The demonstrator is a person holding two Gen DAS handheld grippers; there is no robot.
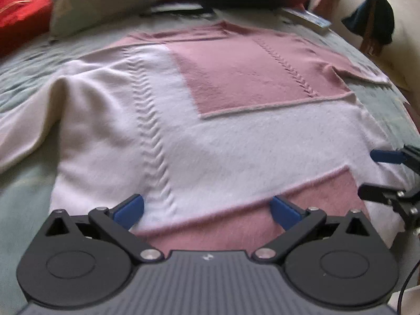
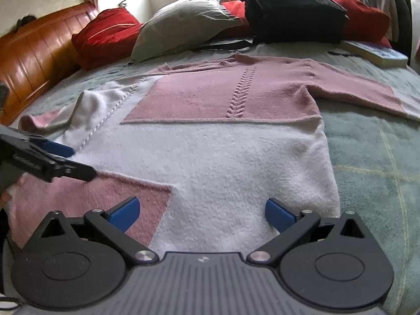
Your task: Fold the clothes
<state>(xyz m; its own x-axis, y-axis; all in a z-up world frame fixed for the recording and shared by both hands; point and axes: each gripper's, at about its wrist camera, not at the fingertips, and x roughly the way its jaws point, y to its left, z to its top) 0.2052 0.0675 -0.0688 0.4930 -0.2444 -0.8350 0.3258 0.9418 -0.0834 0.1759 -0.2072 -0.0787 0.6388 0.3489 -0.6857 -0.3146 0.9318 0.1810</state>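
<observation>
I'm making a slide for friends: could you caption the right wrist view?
Open right hand-held gripper poised over the hem of a pink-and-white sweater spread flat on a bed, left hand-held gripper alongside.

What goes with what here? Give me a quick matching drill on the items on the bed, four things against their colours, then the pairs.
Things:
1. sweater
2. bag
3. headboard
4. cushion

Colours:
A. red
B. pink and white
C. black
D. orange-brown wood

Pairs: 1-B, 2-C, 3-D, 4-A

Both tongs, left and right, are open over the sweater's near hem.
</observation>
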